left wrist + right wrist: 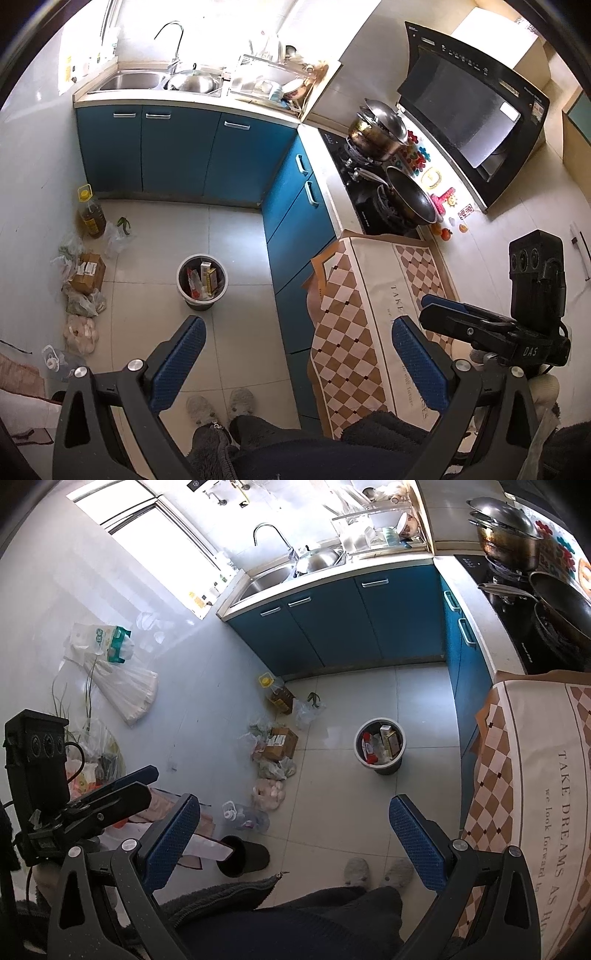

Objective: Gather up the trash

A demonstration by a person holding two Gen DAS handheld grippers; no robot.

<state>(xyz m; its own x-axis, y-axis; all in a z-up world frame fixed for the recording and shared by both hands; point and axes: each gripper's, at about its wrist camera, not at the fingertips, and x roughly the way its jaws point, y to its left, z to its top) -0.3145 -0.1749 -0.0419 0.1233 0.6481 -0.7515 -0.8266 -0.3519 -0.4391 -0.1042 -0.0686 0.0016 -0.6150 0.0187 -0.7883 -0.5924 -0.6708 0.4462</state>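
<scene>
A round grey trash bin (202,281) stands on the tiled kitchen floor, holding boxes and wrappers; it also shows in the right wrist view (379,746). My left gripper (299,356) is open and empty, held high above the floor, nearer me than the bin. My right gripper (293,836) is open and empty too, at similar height. In the left wrist view the right gripper (461,314) appears at the right over the checkered cloth. In the right wrist view the left gripper (110,786) appears at the left.
Along the left wall lie an oil bottle (90,212), a cardboard box (88,272), plastic bags (79,301) and a water jug (245,818). Blue cabinets (177,151) run under the sink (129,81) and stove (373,184). A checkered cloth (369,332) covers the right counter. My slippers (221,404) are below.
</scene>
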